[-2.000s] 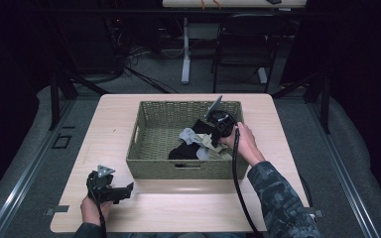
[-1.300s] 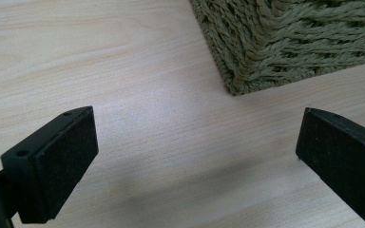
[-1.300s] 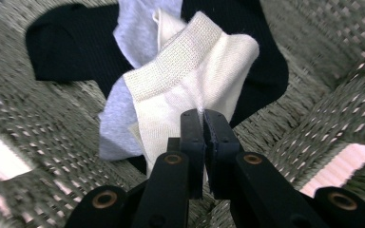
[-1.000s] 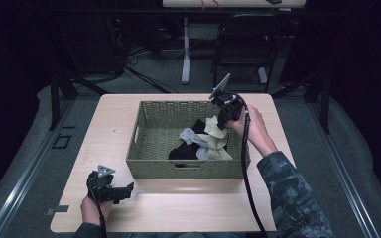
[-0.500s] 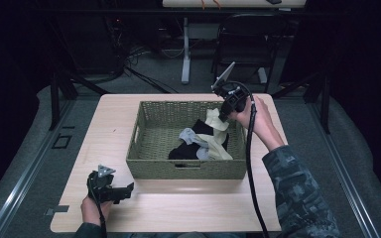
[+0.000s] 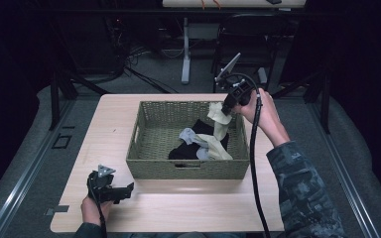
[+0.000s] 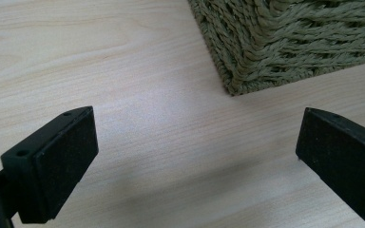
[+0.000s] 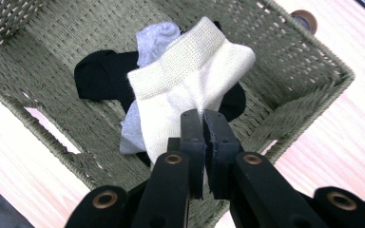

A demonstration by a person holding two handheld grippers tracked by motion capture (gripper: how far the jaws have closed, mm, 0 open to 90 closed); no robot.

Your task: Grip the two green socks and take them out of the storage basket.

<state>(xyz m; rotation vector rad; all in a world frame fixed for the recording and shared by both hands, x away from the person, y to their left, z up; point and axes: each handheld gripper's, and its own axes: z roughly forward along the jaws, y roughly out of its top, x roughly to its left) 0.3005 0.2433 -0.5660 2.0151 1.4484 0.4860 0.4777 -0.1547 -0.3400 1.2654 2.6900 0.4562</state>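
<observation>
Right gripper [image 6: 226,110] is clamped on a cream sock [image 8: 190,90], jaws pinched nearly closed on its fabric, held up over the far right corner of the woven basket [image 6: 151,166] with the sock dangling into it. Black sock [image 8: 102,73] and grey sock [image 8: 154,35] lie inside the basket under it. Left gripper [image 6: 121,191] sits on the table [image 6: 178,213] just beside the basket's near left corner, jaws spread wide with nothing between them.
</observation>
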